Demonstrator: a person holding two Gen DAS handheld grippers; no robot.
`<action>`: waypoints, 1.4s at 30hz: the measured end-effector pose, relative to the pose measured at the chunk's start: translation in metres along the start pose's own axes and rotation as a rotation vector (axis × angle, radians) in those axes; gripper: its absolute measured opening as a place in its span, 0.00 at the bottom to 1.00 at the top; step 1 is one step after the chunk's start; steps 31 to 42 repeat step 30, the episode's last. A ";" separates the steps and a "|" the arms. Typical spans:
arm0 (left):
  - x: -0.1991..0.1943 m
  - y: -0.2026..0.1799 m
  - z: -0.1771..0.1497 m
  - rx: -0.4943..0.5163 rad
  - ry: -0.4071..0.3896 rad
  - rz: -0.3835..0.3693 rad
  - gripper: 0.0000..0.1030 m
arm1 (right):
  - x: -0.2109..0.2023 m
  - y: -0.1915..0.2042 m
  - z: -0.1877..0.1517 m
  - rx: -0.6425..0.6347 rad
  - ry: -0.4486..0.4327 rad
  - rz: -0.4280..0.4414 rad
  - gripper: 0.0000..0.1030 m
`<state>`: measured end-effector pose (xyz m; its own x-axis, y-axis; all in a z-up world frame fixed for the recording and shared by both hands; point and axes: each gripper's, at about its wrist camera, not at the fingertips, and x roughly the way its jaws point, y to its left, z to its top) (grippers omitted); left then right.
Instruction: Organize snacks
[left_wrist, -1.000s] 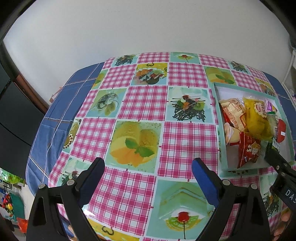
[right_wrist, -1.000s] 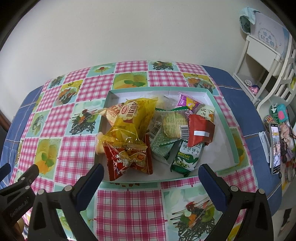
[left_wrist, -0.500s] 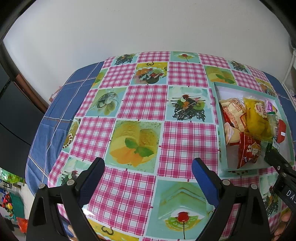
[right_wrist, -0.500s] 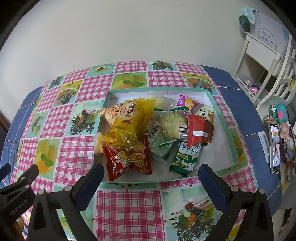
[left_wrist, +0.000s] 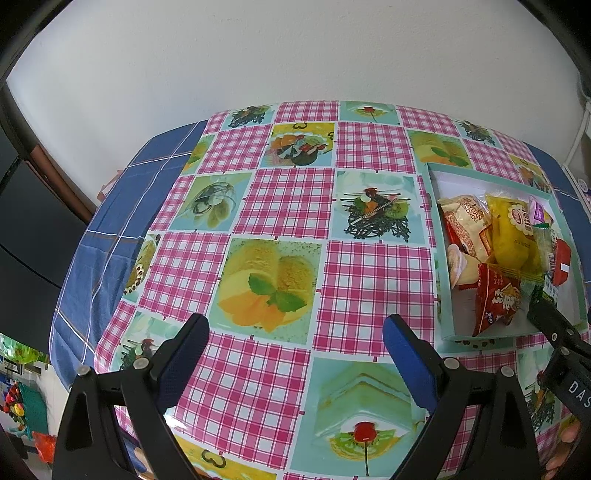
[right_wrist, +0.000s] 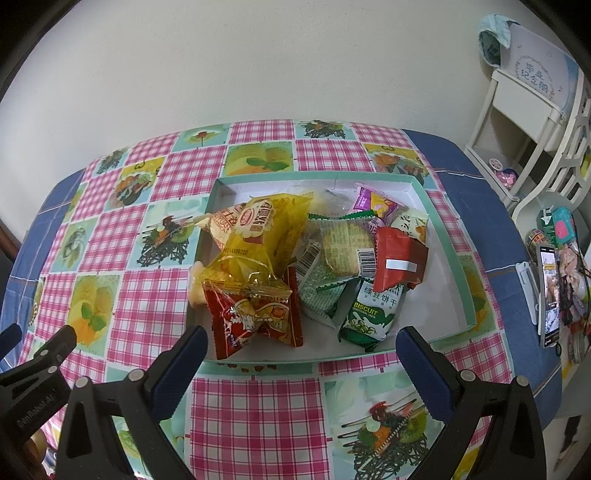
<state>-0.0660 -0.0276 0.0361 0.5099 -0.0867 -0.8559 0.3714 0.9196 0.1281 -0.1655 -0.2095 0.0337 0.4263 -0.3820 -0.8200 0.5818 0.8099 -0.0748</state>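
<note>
- Covering the whole work surface, the checked tablecloth lay below and ahead of both grippers.
- Just ahead of the right gripper, the shallow teal box rested flat on the cloth; from the left gripper it sat ahead and well off to the right.
- Both grippers stood spread wide and empty, fingers clear of the box.
- Inside the box, the snacks formed one overlapping heap: the yellow packet lay ahead-left of the right gripper, over the red peanut packet nearest its left finger.
- The green biscuit packet lay nearer its right finger, the dark red packet overlapping its far end.
</note>
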 end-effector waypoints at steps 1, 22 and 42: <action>0.000 0.000 0.000 -0.001 0.001 0.000 0.92 | 0.000 0.000 0.000 -0.001 0.000 0.000 1.00; 0.003 0.001 -0.002 -0.003 0.016 0.000 0.92 | 0.003 0.000 -0.001 0.005 0.007 -0.005 1.00; 0.004 0.004 -0.003 -0.005 0.023 -0.004 0.92 | 0.004 -0.008 0.000 0.024 0.012 -0.010 1.00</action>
